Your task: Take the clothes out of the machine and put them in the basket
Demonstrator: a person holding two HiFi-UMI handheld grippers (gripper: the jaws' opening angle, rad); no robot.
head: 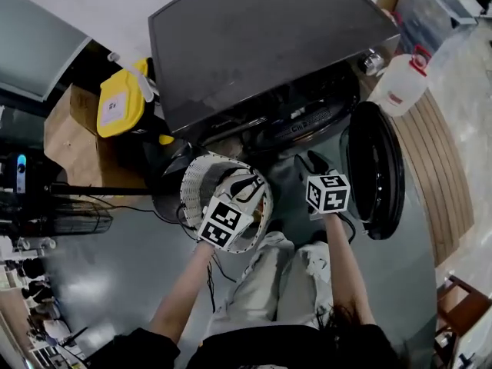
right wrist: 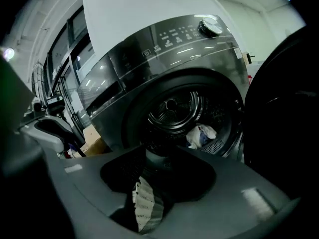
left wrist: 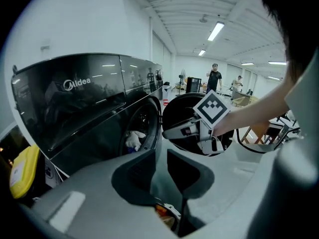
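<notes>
My left gripper (left wrist: 158,169) and right gripper (right wrist: 157,179) both have their jaws parted, holding nothing. The clothes (right wrist: 201,135) lie low inside the machine (head: 261,44); I judge a shallow pinch could drop them short of the basket (head: 195,184).

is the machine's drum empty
No, a white and blue garment lies inside the open drum.

Clutter on both sides of you, and a busy hall beyond.
On your left, a yellow canister (head: 123,102) with a white label sits just beside a cardboard box (head: 68,129). On your right, a white jug (head: 400,87) with a red cap stands next to wooden planking (head: 446,167). Far down the hall, people (left wrist: 215,76) stand under long ceiling light strips (left wrist: 216,31).
</notes>
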